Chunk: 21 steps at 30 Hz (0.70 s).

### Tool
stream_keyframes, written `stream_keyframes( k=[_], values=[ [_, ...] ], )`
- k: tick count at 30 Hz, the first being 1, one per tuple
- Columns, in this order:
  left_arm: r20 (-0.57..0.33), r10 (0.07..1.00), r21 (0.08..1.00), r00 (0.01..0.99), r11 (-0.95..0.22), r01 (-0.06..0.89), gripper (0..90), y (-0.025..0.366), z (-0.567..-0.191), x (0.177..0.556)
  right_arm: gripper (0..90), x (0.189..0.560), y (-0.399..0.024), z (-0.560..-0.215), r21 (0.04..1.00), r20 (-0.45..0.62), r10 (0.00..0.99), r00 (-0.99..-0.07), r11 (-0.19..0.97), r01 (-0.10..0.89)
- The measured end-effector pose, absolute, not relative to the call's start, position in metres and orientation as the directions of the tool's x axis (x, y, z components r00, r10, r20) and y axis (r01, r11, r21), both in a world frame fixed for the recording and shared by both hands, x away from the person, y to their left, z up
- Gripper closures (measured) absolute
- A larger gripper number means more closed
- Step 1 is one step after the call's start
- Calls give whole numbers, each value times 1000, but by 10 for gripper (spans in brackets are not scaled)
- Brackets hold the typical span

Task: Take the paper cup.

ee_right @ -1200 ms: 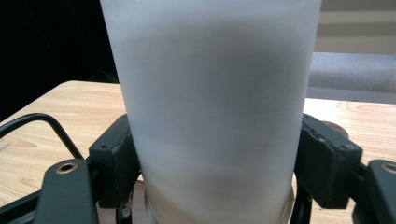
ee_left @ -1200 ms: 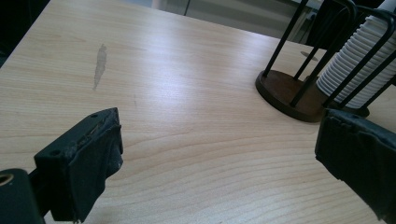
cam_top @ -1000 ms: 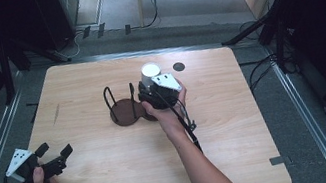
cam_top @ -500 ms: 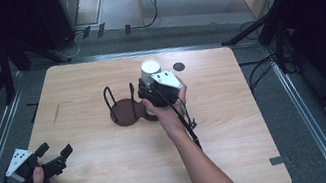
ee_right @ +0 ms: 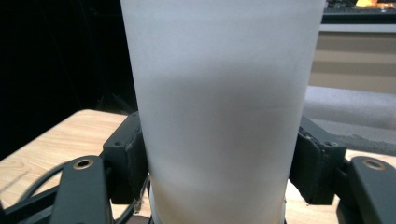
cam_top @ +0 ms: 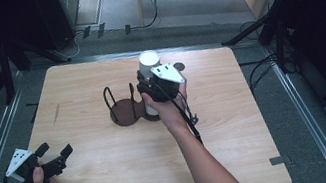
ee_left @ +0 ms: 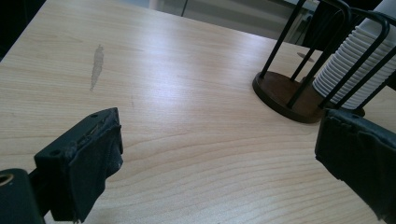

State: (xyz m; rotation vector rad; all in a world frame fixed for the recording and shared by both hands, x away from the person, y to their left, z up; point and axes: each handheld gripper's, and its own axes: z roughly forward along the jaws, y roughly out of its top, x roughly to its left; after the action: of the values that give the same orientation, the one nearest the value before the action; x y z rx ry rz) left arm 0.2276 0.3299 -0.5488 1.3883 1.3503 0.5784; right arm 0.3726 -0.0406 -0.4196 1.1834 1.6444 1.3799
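A white paper cup [cam_top: 149, 59] [ee_right: 219, 93] stands upright between the jaws of my right gripper [cam_top: 150, 82] [ee_right: 217, 163], which is shut on it; the jaws have just been closing onto its sides. It sits above the right bay of a dark wire cup rack [cam_top: 123, 109] [ee_left: 285, 91], where a ribbed stack of white cups [ee_left: 355, 65] stands. My left gripper [cam_top: 55, 157] [ee_left: 219, 158] rests open near the table's front left corner, pointed at the rack with nothing between its pads [ee_left: 93, 154].
The wooden table [cam_top: 116, 181] has bare wood between the two grippers, with a grey smear [ee_left: 96, 65] on the left. A small dark disc [cam_top: 178, 67] lies behind the right gripper. Cables and stands ring the table on the floor.
My right gripper has risen a little with the top cup in it. The left gripper has stayed where it was.
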Motion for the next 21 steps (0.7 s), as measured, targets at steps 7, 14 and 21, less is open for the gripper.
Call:
stream_keyframes(
  k=[7, 14, 21],
  values=[
    [-325, 916, 892, 236, 214, 398, 11, 331, -549, 228, 307, 364, -45, -399, 985, 52, 928, -368, 14, 174],
    [-324, 917, 892, 232, 214, 399, 11, 331, -549, 228, 312, 351, -52, -380, 989, 52, 916, -398, 7, 145],
    [-308, 925, 896, 220, 205, 393, 11, 330, -548, 227, 307, 335, -66, -373, 992, 27, 924, -382, 21, 121]
  ],
)
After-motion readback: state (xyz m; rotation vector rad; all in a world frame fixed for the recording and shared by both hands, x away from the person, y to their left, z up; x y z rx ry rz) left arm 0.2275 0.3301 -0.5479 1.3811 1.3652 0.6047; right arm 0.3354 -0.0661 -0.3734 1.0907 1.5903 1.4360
